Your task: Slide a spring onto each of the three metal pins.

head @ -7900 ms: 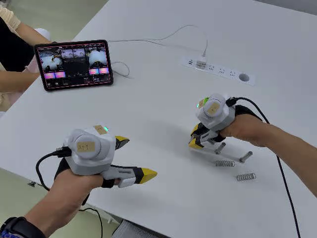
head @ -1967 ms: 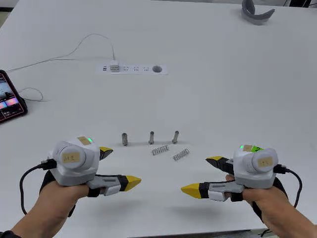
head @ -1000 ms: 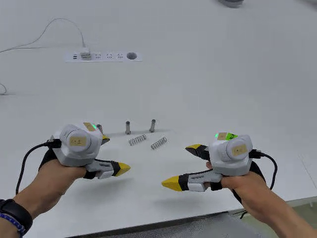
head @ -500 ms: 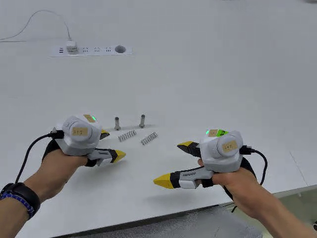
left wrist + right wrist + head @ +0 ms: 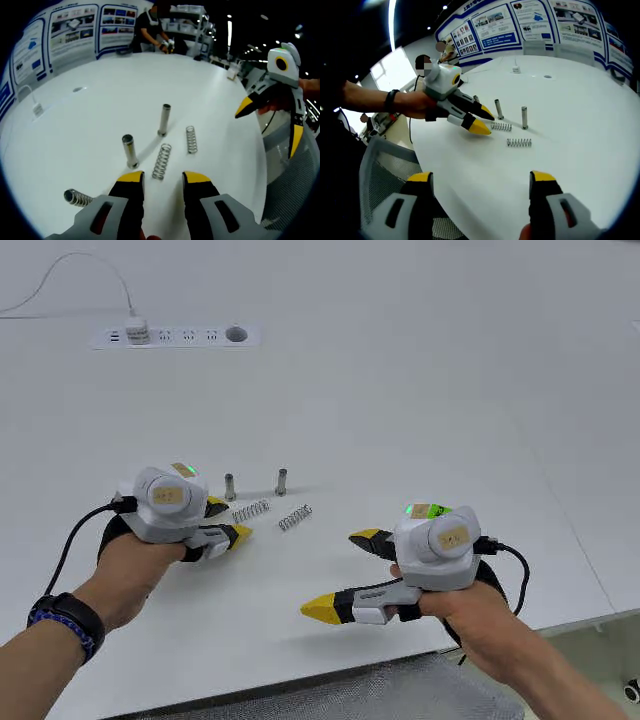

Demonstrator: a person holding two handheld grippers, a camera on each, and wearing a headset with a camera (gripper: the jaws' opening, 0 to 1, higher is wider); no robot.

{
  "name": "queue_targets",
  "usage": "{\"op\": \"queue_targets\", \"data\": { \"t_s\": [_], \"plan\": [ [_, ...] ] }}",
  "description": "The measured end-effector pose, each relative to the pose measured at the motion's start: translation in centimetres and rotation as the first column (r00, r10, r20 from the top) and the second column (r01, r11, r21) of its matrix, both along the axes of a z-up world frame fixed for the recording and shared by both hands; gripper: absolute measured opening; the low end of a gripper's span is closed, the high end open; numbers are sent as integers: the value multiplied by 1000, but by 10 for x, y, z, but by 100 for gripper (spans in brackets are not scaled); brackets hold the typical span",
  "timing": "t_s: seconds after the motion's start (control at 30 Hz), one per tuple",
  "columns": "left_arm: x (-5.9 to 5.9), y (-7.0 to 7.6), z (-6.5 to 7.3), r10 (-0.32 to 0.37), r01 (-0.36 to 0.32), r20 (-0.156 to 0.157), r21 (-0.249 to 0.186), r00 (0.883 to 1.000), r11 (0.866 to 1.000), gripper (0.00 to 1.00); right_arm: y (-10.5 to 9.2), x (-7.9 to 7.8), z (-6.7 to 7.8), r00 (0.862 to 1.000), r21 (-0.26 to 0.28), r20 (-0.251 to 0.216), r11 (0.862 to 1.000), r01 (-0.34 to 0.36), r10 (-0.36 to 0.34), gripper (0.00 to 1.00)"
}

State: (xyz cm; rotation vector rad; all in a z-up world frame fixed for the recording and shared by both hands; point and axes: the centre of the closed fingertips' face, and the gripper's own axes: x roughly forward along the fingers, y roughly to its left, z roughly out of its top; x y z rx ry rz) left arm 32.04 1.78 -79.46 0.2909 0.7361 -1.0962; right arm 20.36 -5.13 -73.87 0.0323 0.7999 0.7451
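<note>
Now the left gripper (image 5: 230, 520) is found close up to the work, whereas in the pictures of one and two seconds earlier it is held back by the near edge of the table (image 5: 420, 390), level with the right gripper (image 5: 340, 572). Its jaws are also drawn narrower than in those pictures: a modest gap is left between the yellow tips, and nothing is held. In the left gripper view the near spring (image 5: 161, 161) is lined up just ahead of that gap and is not yet touched. The right gripper is kept well apart from the work, its jaws spread wide and empty. From this it is judged that the pick-up of a second spring is being set up, with the grasp itself not yet made.

At the lower left of the left gripper view, the sprung pin (image 5: 75, 197) is already wrapped in coils, so a third of the task is taken as done. The near pin (image 5: 130, 149) and the far pin (image 5: 164, 119) are left bare, and the far spring (image 5: 190, 139) lies loose just beside them.

The pins are seen as smooth, dull grey metal cylinders with flat tops, set upright on the matte white table. The springs are made of thin bright wire in open coils and lie on their sides. They are judged light, apt to roll, and easily squashed if pinched hard by the tapered jaw tips.
</note>
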Motion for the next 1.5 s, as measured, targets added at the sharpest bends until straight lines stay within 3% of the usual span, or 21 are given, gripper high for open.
{"op": "queue_targets", "data": {
  "t_s": [0.43, 0.53, 0.57, 0.8, 0.87, 1.07, 1.5],
  "plan": [
    [2, -7, -8, 8, -8, 19, 6, 1000, 1000, 18, -7, 1, 0, 1000, 2, -1, 1000, 24, -24, 79],
    [4, -5, -7, -18, 13, 80, 60, 997, 998, 14, -6, 1, -1, 1000, 1, -4, 1000, 22, -22, 79],
    [3, -7, -7, -13, 8, 81, 59, 997, 998, 12, -6, 1, -1, 1000, 1, -4, 1000, 22, -22, 79],
    [4, -4, -6, 31, -33, 53, 42, 998, 999, 11, -6, 3, -1, 1000, -1, -2, 1000, 20, -20, 79],
    [5, -2, -6, 38, -40, 58, 45, 998, 998, 11, -6, 3, 0, 1000, 1, 0, 1000, 21, -21, 79],
    [-6, 9, -7, 67, -68, 28, 27, 997, 997, 11, -5, 4, 0, 1000, 8, 4, 1000, 25, -25, 79],
    [-24, 39, 1, 122, -122, 13, 15, 993, 992, 11, 5, 2, 1, 1000, 28, 5, 999, 21, -21, 79]
  ]
}}
